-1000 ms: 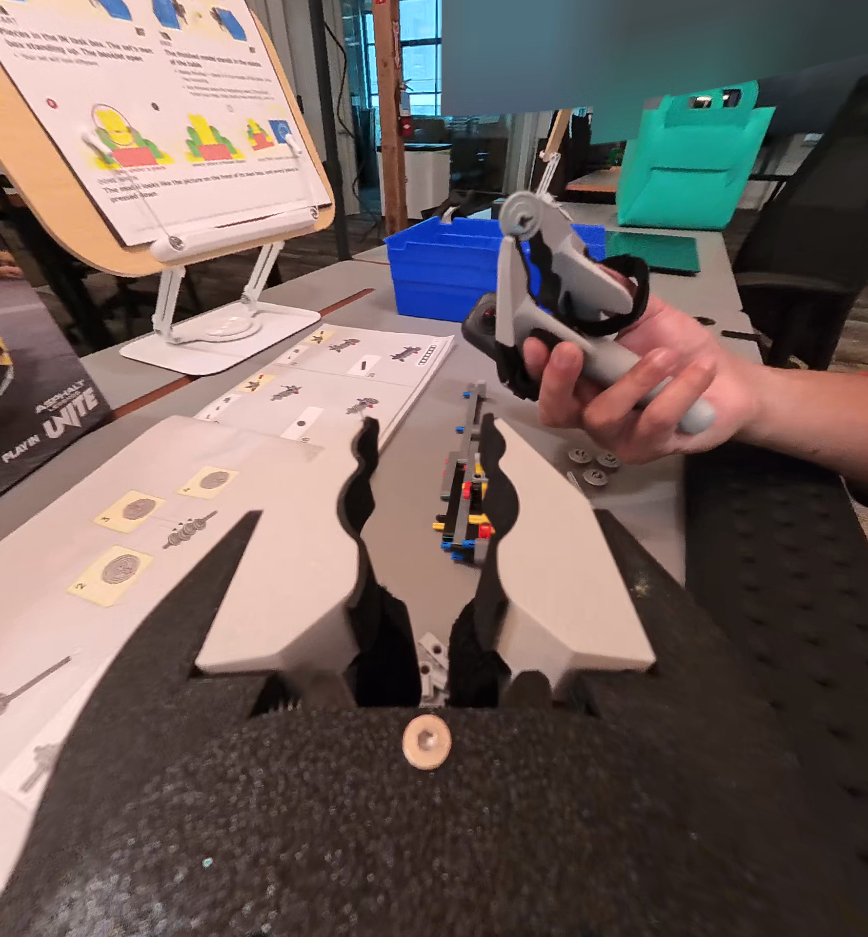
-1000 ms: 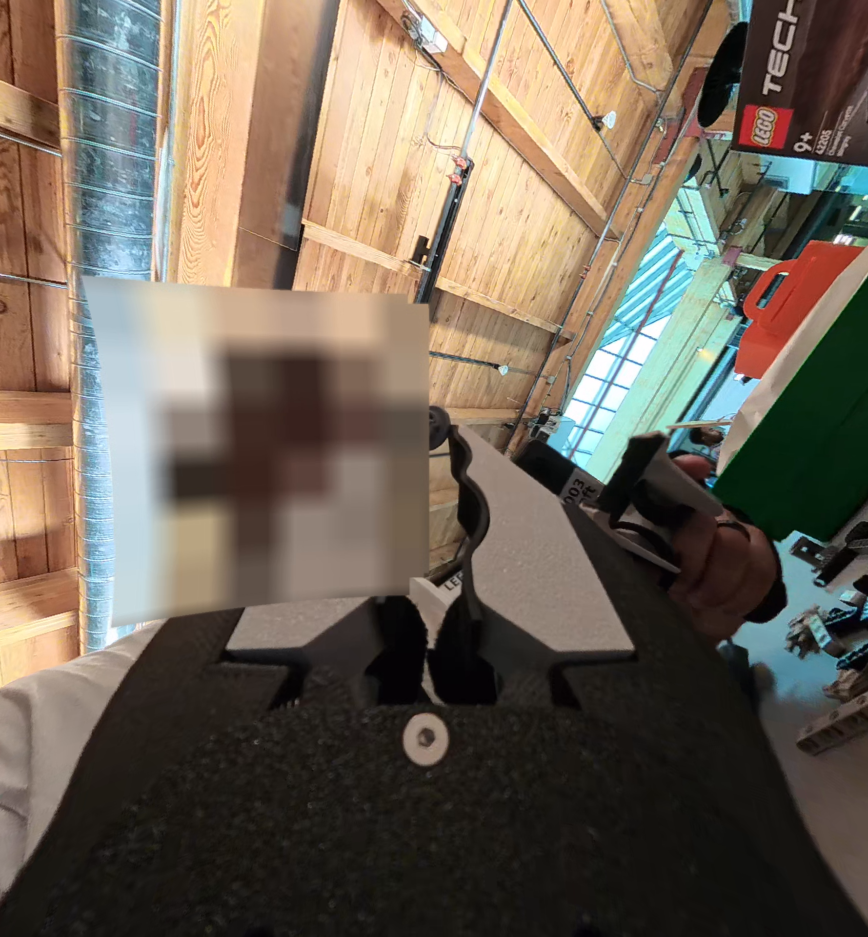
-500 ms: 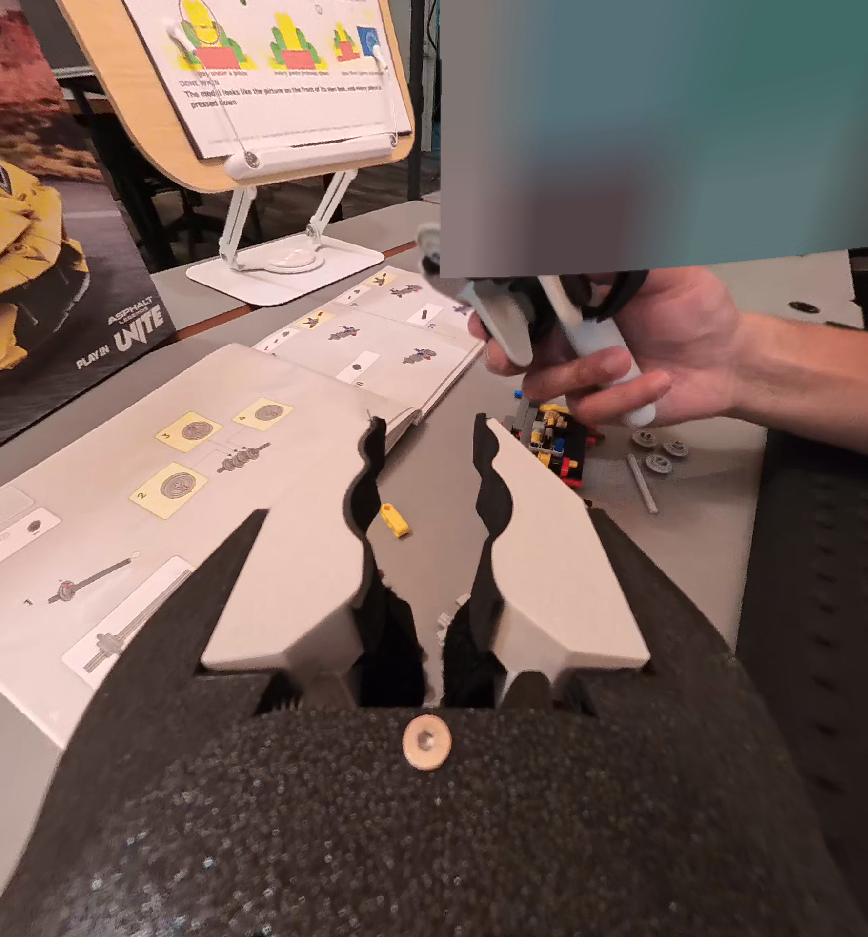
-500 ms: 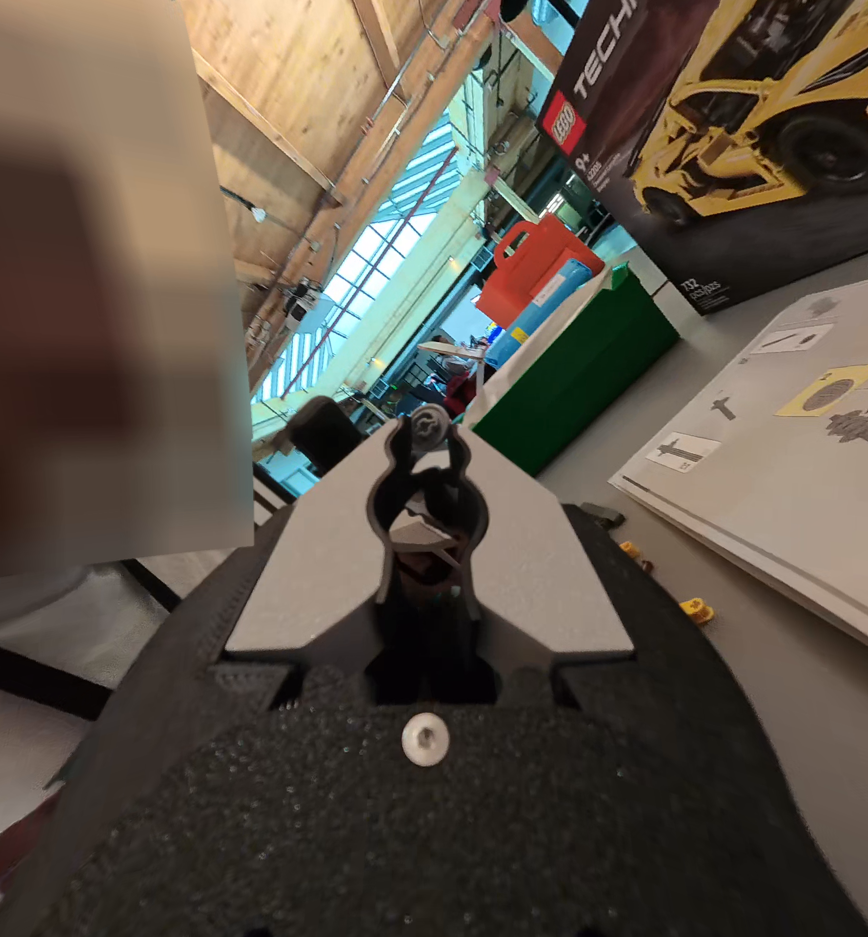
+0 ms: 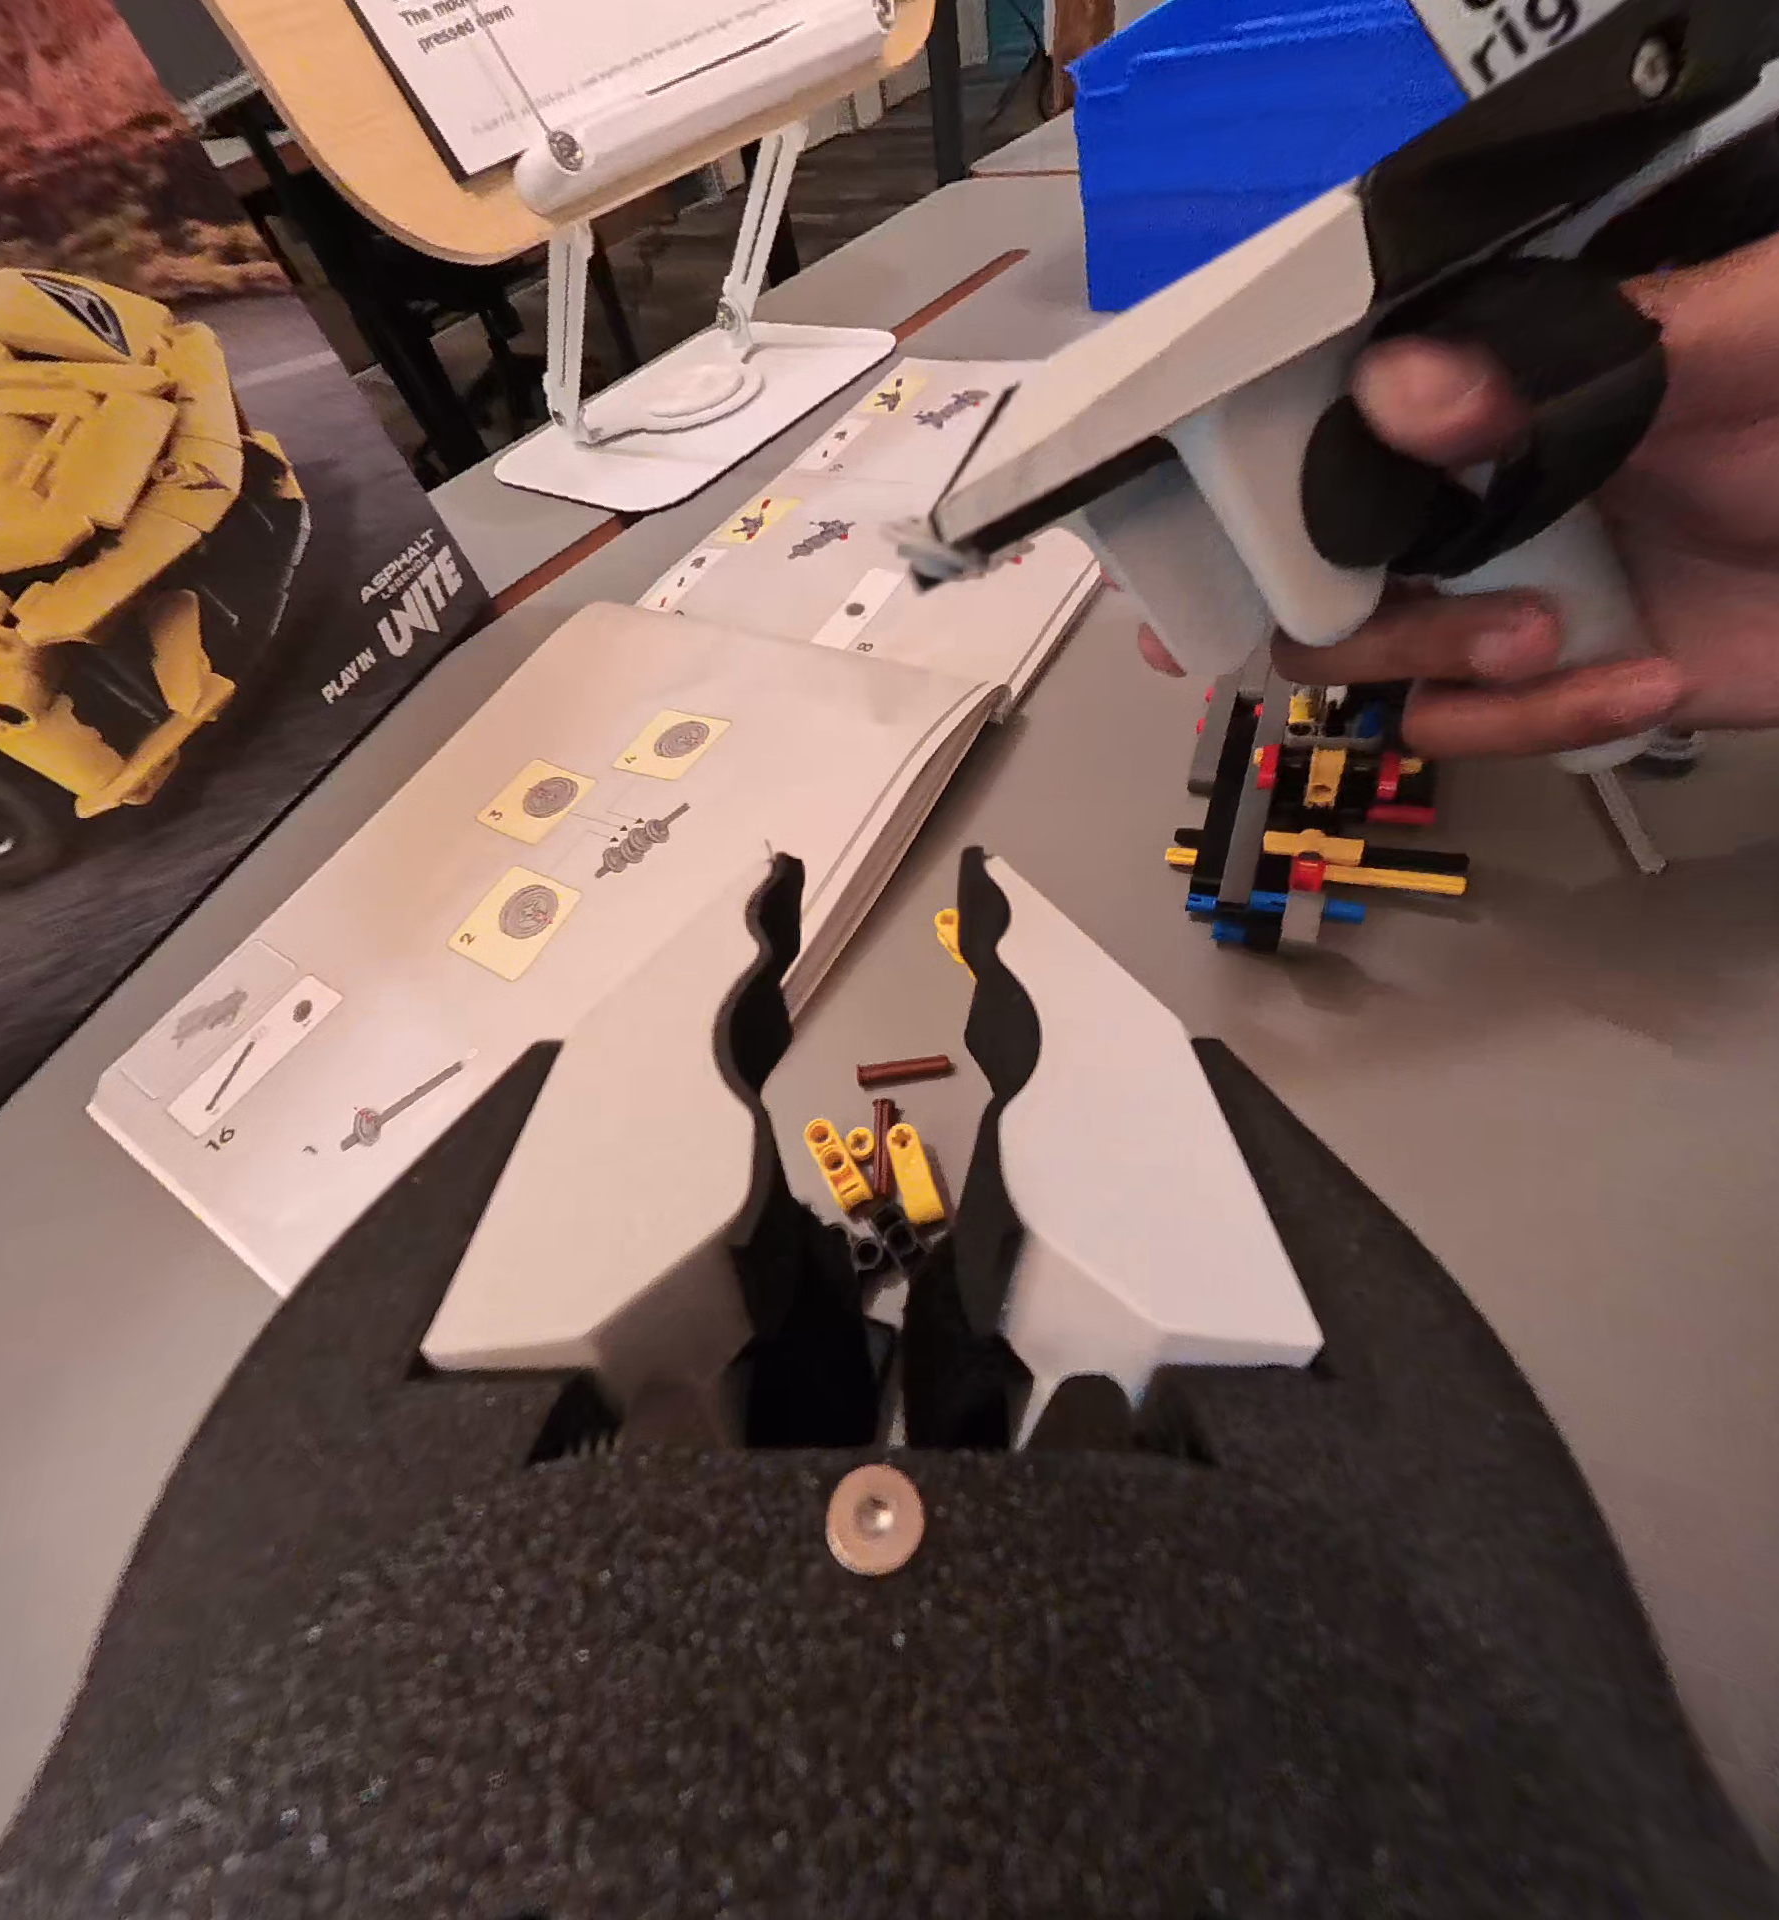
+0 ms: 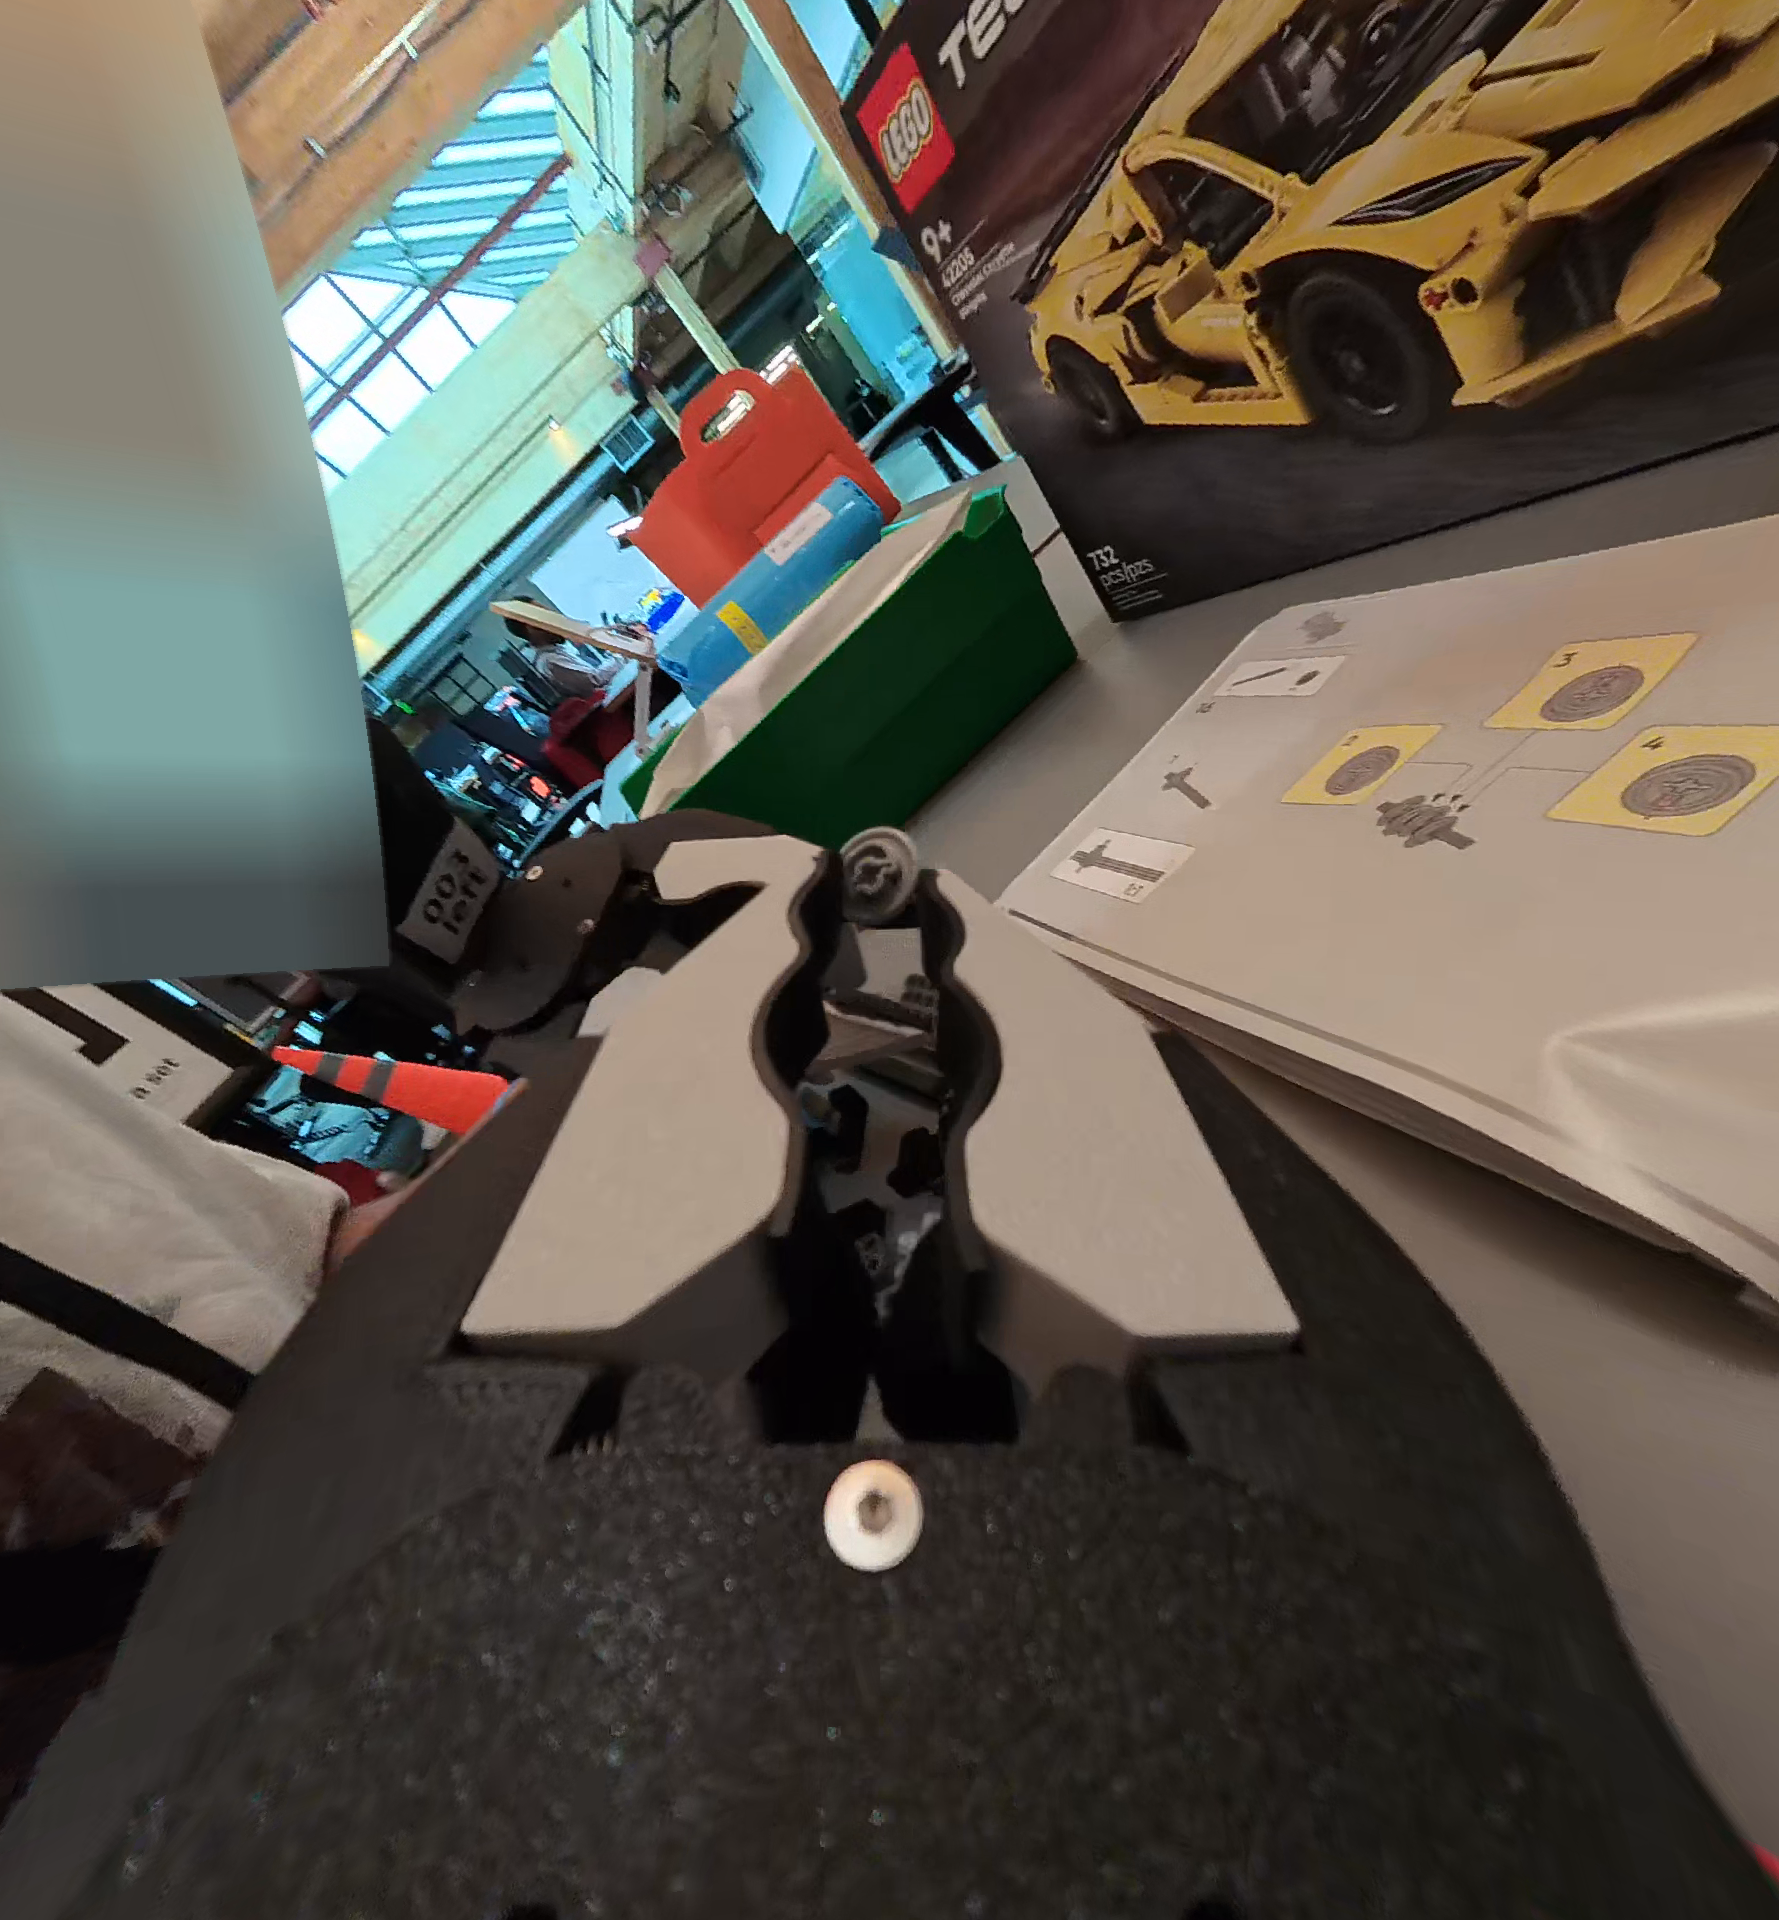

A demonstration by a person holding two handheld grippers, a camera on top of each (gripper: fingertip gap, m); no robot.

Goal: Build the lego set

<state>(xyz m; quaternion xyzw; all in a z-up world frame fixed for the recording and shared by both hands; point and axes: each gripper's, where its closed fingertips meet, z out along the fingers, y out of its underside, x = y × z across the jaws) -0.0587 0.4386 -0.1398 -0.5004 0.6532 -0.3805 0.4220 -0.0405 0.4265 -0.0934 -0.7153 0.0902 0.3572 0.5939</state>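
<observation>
A: Swung down since a second ago, my left gripper point(image 5: 874, 883) hangs with jaws apart over loose yellow and brown pins point(image 5: 880, 1148).

B: And the right gripper point(image 6: 869, 883)?

A: Clamped on a small grey gear point(image 6: 877, 871). The partial chassis point(image 5: 1300, 831) lies at two o'clock from my left jaws, long axis twelve-to-six; I judge the right hand point(image 5: 1633, 520) nearer.

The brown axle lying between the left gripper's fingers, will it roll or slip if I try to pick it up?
The brown axle looks thin and rod-shaped, lying flat on the smooth grey table, so a nudge would probably roll it. It is likely stiff and very light, and could slip from the open left gripper.
</observation>
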